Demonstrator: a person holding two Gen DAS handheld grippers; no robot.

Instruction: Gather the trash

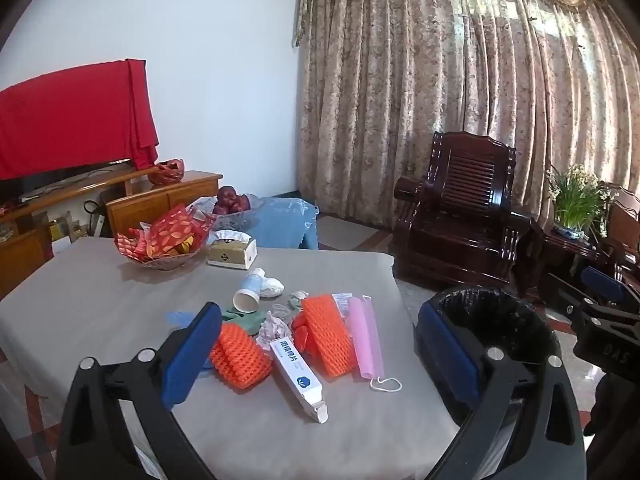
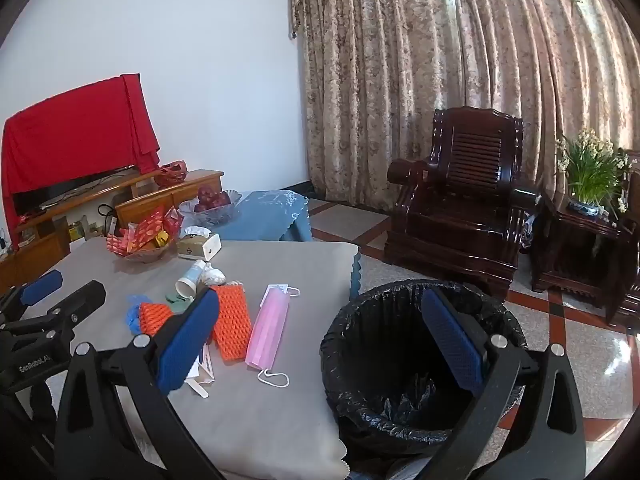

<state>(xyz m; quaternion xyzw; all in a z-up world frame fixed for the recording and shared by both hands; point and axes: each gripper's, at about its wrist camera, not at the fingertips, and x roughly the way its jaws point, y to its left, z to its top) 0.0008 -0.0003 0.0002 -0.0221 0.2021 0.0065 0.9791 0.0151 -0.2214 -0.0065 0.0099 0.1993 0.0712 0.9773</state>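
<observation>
We have barely begun; both grippers, left gripper (image 1: 320, 356) and right gripper (image 2: 320, 340), gape empty; pink mask (image 2: 267, 330), orange foam nets (image 1: 326, 334), paper cup (image 1: 247, 300) litter the table (image 1: 100, 300); bin (image 2: 400, 360) looks empty.

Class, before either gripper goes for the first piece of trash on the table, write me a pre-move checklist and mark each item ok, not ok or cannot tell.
1. Left gripper open and holding nothing: ok.
2. Right gripper open and holding nothing: ok.
3. Bin beside the table, lined with a black bag, mouth open: ok.
4. Bin has room: ok, only the bag shows inside.
5. Trash within clear view: ok; pink mask, orange foam net, white carton and paper cup lie uncovered.
6. Tissue box and candy bowl stand apart from the trash: ok.
</observation>
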